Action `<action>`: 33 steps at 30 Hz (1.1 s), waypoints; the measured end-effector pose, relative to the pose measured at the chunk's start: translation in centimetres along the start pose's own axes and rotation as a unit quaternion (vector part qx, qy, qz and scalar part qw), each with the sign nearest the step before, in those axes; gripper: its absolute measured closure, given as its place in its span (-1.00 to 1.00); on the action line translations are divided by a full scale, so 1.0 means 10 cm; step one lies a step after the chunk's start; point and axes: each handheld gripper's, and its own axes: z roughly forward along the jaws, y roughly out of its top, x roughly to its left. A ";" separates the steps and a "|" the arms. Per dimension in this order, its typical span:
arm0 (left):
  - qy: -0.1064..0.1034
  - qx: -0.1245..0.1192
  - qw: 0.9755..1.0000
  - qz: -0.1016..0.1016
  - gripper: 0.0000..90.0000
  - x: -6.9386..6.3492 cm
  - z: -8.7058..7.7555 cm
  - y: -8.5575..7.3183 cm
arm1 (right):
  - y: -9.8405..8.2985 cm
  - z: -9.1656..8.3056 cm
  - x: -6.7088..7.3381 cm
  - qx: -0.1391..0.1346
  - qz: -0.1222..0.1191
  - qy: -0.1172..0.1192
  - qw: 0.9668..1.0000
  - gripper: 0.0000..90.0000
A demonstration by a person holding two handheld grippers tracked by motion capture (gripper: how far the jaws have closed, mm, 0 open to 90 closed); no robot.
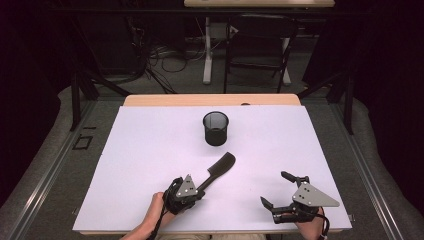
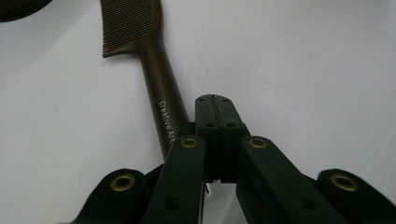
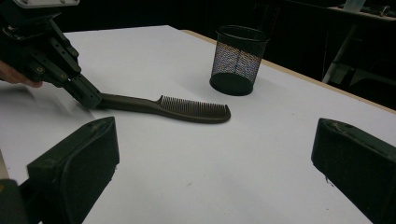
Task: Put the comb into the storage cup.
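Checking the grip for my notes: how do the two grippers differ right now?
The left gripper has its fingers shut on the comb handle; the right gripper stands open and holds nothing. The left points toward the mesh cup; the right points leftward across the table. Both are black and hand-held, low over the white sheet.

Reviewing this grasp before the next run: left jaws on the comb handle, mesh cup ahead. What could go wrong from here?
1. The left gripper grips only the handle's end of the comb, so the long toothed part may sag or twist when lifted.
2. The mesh cup looks light and stands free; a slanted comb could catch its rim and tip it.
3. The right gripper rests open, apart, and can't steady the cup.
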 end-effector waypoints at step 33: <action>0.018 -0.006 1.000 -0.025 1.00 0.16 -0.01 -0.04 | -0.01 0.02 0.00 0.005 0.002 0.005 1.000 -0.99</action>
